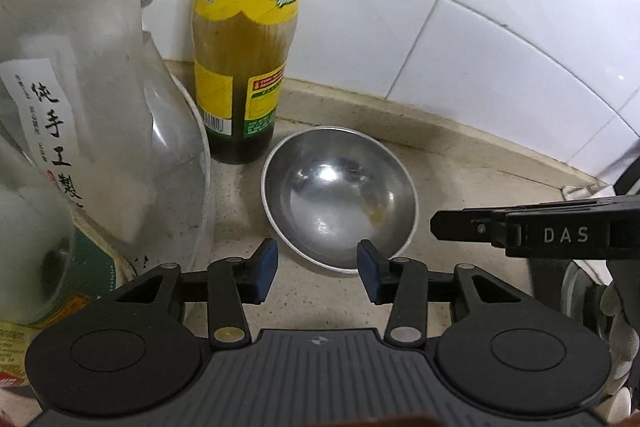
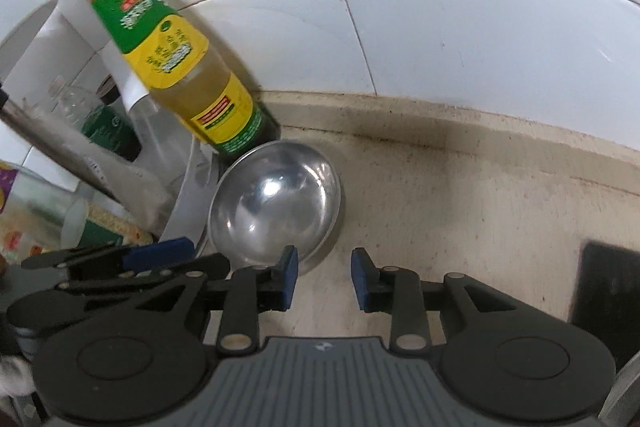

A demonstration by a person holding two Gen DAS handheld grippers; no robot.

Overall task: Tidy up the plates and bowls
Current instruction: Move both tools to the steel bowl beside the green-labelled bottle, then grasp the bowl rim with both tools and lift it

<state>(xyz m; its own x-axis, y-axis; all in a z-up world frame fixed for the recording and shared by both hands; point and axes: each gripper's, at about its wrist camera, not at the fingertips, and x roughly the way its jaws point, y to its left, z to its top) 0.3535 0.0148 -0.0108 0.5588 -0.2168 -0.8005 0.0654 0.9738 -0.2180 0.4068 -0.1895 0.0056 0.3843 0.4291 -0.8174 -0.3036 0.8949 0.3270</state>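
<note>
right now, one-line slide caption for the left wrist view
Open left claw poised at the near rim of a steel bowl beside a sauce bottle, right claw alongside.

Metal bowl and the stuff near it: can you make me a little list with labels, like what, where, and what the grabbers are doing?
bowl: shiny metal bowl, upright on the beige counter, nothing big inside
bowl's neighbour: sauce bottle with yellow and green label, standing just behind it by the white tiled wall
further left: clear plastic bag with Chinese writing
left gripper: fingers open, blue pads at the bowl's near rim, holding nothing
right gripper: fingers open, just in front of the bowl, holding nothing
bowl picked up yet: no
</note>
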